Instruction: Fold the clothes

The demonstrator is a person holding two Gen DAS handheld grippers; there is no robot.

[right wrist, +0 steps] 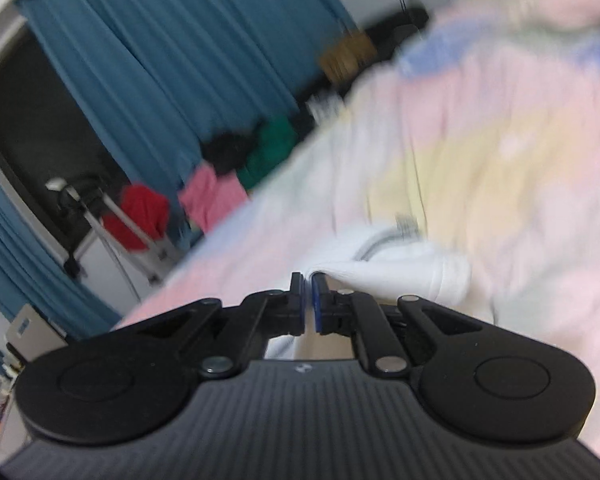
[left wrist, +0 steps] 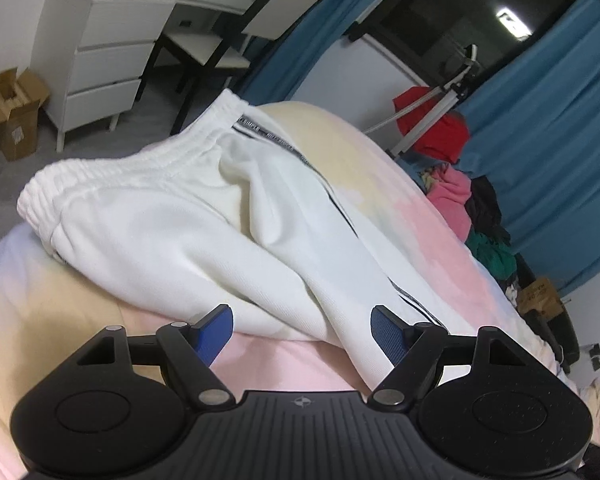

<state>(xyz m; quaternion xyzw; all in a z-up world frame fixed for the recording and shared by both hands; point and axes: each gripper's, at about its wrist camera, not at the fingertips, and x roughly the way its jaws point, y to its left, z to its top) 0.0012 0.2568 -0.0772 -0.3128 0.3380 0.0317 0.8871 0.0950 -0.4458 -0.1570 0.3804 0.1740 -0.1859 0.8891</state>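
White sweatpants (left wrist: 204, 216) with a ribbed waistband and a dark side stripe lie across the pastel bedspread (left wrist: 420, 216), waistband at the far left. My left gripper (left wrist: 302, 334) stands open just short of the pants, its blue pads (left wrist: 216, 332) on either side of a trouser leg without touching it. In the blurred right wrist view, my right gripper (right wrist: 309, 300) is shut on a white cuffed end of the sweatpants (right wrist: 404, 268), lifting it a little off the bedspread (right wrist: 500, 140).
Beyond the bed stand a white drawer unit (left wrist: 108, 64), a dark chair (left wrist: 228, 40) and a cardboard box (left wrist: 12, 116) on the grey floor. A pile of coloured clothes (left wrist: 460, 192) and a tripod (left wrist: 432, 112) sit by the blue curtains (left wrist: 548, 140).
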